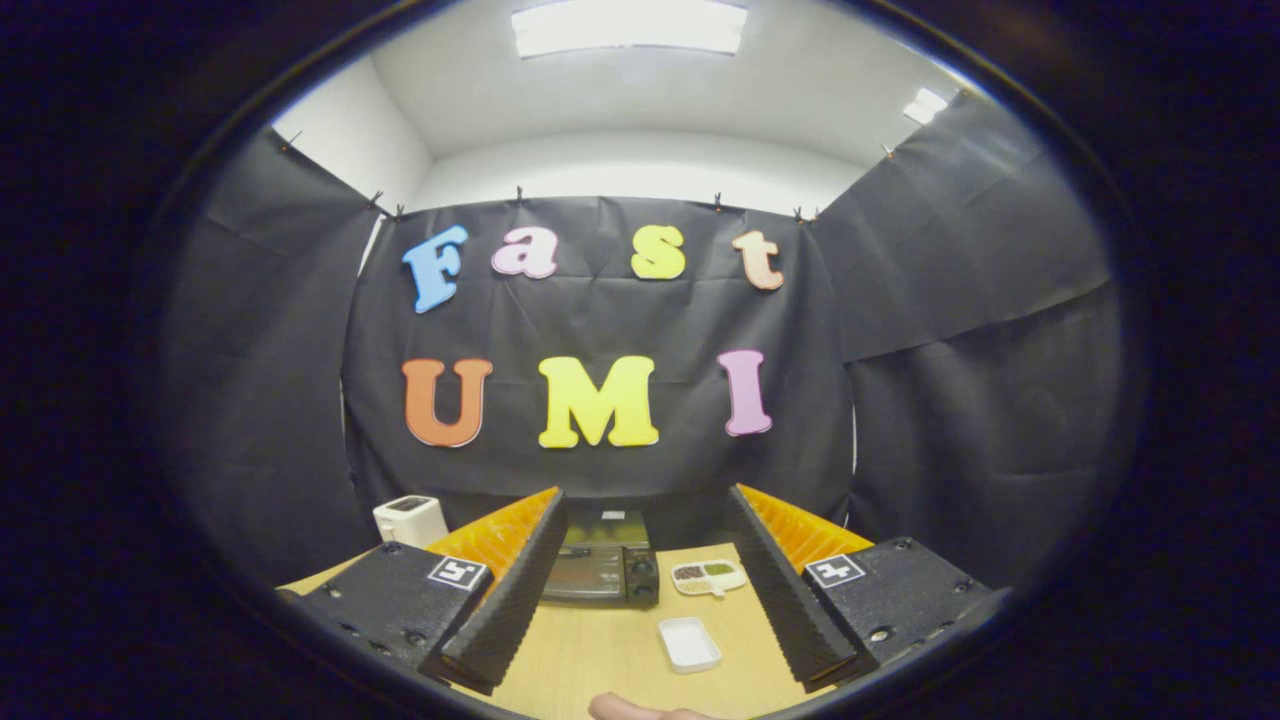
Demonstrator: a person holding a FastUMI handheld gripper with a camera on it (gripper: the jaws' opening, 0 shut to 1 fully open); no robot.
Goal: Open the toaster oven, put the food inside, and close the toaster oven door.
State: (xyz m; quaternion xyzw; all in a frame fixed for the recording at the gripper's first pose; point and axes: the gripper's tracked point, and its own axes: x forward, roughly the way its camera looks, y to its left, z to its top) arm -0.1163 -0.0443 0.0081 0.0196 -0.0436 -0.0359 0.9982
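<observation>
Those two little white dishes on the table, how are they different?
The divided dish holds dark and green food in compartments; the plain tray looks empty. The divided dish sits beside the toaster oven; the plain tray lies nearer the open gripper. Both are white and lie flat.

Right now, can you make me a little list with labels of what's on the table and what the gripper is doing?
table: wooden top
toaster oven: black, door closed, beyond the fingers
food plate: beside the oven, two foods on it
white tray: empty, between the fingers, nearer than the plate
white toaster: behind one finger, near the wall
gripper: open, holding nothing
</observation>
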